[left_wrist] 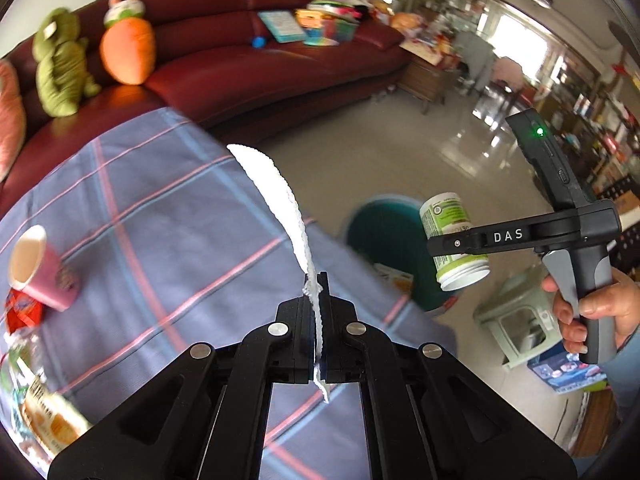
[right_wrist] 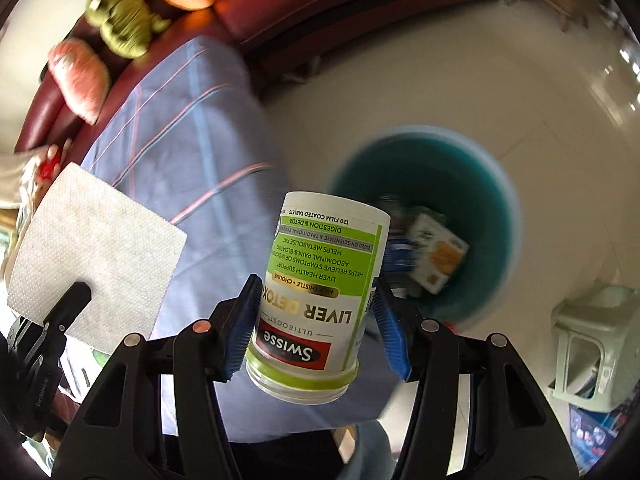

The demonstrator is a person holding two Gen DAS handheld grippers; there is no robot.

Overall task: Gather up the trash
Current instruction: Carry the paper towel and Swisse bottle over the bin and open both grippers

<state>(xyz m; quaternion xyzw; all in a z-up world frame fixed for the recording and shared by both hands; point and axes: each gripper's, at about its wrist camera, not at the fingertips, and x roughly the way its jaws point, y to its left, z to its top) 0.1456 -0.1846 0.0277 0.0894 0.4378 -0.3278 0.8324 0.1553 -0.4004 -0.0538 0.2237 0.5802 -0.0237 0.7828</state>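
Observation:
My left gripper (left_wrist: 316,300) is shut on a white paper towel (left_wrist: 272,196), which stands edge-on above the plaid table. In the right wrist view the same paper towel (right_wrist: 96,248) hangs flat at the left, with the left gripper (right_wrist: 76,292) clamped on its lower edge. My right gripper (right_wrist: 314,300) is shut on a white and green supplement bottle (right_wrist: 324,264) with no cap, its blue pads (right_wrist: 240,328) on both sides. The bottle (left_wrist: 448,224) and right gripper (left_wrist: 440,246) hover near a teal bin (right_wrist: 460,184) on the floor, which holds small boxes (right_wrist: 438,260). The bin (left_wrist: 380,236) stands beside the table.
The blue plaid tablecloth (left_wrist: 160,220) carries a tipped pink cup (left_wrist: 40,272), a red wrapper (left_wrist: 22,314) and a snack packet (left_wrist: 52,424). A red sofa (left_wrist: 260,68) with plush toys runs behind. A pale green stool (right_wrist: 592,344) stands right of the bin. A hand (left_wrist: 600,312) grips the right handle.

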